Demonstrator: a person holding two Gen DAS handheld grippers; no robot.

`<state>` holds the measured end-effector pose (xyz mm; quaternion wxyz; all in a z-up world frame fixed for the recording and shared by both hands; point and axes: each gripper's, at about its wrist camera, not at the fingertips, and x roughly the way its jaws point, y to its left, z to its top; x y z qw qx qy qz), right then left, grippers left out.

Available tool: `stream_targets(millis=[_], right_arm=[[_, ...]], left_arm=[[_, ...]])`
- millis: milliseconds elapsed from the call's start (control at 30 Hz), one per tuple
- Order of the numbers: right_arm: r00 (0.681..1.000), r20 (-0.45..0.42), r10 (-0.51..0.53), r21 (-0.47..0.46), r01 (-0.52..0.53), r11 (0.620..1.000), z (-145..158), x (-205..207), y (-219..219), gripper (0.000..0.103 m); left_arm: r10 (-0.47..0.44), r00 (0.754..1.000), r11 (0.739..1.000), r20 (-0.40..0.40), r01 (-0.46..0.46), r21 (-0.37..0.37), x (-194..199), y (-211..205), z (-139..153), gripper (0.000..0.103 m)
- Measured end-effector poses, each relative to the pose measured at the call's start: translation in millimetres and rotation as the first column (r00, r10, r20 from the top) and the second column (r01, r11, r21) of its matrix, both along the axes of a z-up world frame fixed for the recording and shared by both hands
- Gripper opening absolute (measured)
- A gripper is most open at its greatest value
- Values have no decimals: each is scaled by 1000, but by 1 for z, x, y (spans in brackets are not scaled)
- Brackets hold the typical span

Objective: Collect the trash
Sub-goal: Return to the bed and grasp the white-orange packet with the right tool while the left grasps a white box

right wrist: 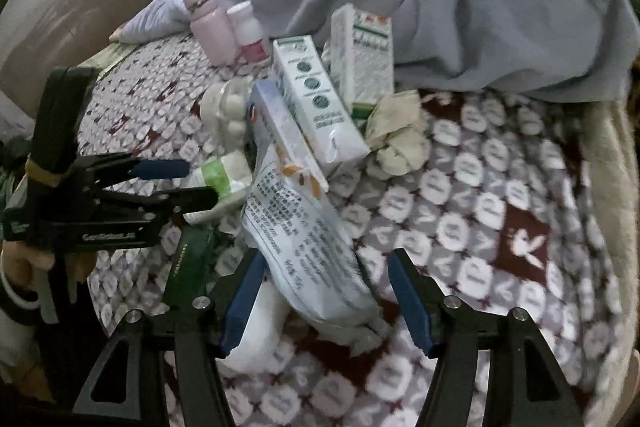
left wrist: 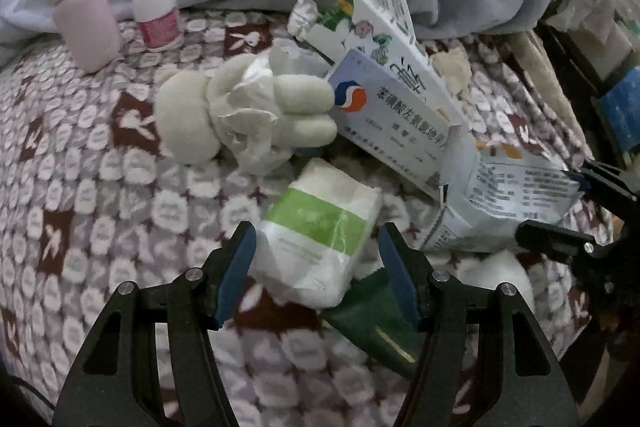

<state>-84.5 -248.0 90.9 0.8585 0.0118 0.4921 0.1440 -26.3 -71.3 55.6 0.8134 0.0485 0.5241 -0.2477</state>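
My left gripper (left wrist: 318,267) is open, pointing down at a tissue pack with a green band (left wrist: 320,227). The pack lies between the blue pads, which stand apart from it. My right gripper (right wrist: 328,301) is open around a crumpled white printed pouch (right wrist: 304,239), which its pads do not press. In the right wrist view the left gripper (right wrist: 200,181) comes in from the left, its tips at the tissue pack (right wrist: 220,175). The left wrist view shows the right gripper (left wrist: 550,205) straddling the pouch (left wrist: 512,199). Both lie on a rabbit-patterned blanket (left wrist: 100,167).
Several medicine boxes (right wrist: 316,107) are piled behind the pouch, with crumpled tissues (right wrist: 396,131) beside them. A white plush toy (left wrist: 248,115), a pink bottle (left wrist: 80,11) and a white bottle (left wrist: 154,3) stand further back. A dark green packet (left wrist: 372,307) lies under the pack. A grey duvet (right wrist: 480,7) is heaped behind.
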Motion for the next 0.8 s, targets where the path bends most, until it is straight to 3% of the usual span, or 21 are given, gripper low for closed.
stream_targets(millis=[100, 233, 267, 367, 467, 800], right_arm=[[1000, 2, 2, 46, -2, 999, -7, 3, 2, 61], [1000, 21, 5, 98, -7, 995, -10, -2, 9, 37], [1000, 31, 1, 100, -5, 995, -8, -6, 10, 23], [997, 71, -25, 100, 17, 995, 1, -18, 7, 19], [993, 102, -53, 125, 40, 991, 12, -31, -4, 18], [963, 183, -197, 150, 171, 974, 46, -74, -46, 18]], left_arm=[[-37, 999, 999, 8, 37, 22, 1, -8, -4, 62], [-26, 999, 999, 30, 25, 29, 1, -8, -7, 59], [-9, 1000, 1000, 26, 8, 16, 2, -5, -6, 44], [6, 1000, 1000, 22, -6, -18, -1, -1, 2, 12], [0, 997, 1000, 76, 0, 2, -13, -8, 18, 10], [-31, 989, 996, 146, 43, -78, -50, -37, 62, 10]])
